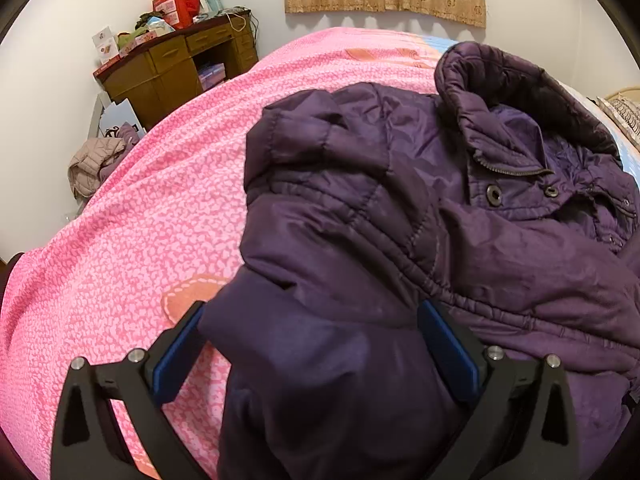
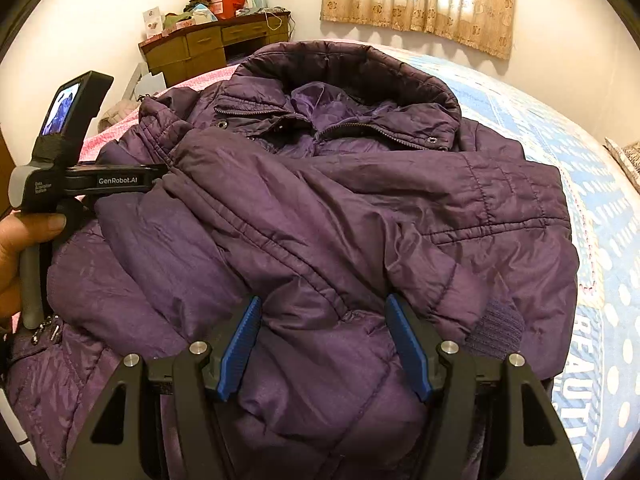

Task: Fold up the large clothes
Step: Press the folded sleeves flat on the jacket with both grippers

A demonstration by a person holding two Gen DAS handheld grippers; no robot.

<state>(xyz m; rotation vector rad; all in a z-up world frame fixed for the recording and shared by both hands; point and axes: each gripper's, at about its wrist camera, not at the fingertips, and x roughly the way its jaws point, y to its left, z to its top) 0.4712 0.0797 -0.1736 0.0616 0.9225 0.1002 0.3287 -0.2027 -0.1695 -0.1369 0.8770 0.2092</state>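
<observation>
Both grippers, left gripper (image 1: 316,344) and right gripper (image 2: 324,344), clamp the purple jacket (image 2: 320,208) lying mid-bed (image 1: 120,240); we should lift its near hem evenly toward the collar, keeping sleeves tucked.

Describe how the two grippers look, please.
Each gripper, left gripper and right gripper, has black angular fingers with ribbed blue pads and silver bolts. The left one's body, seen from the right wrist, is black and grey, has a small screen and reads "GenRobot.AI".

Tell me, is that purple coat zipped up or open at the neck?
Open at the neck: the purple coat's zipper halves lie apart, showing lining between them.
</observation>
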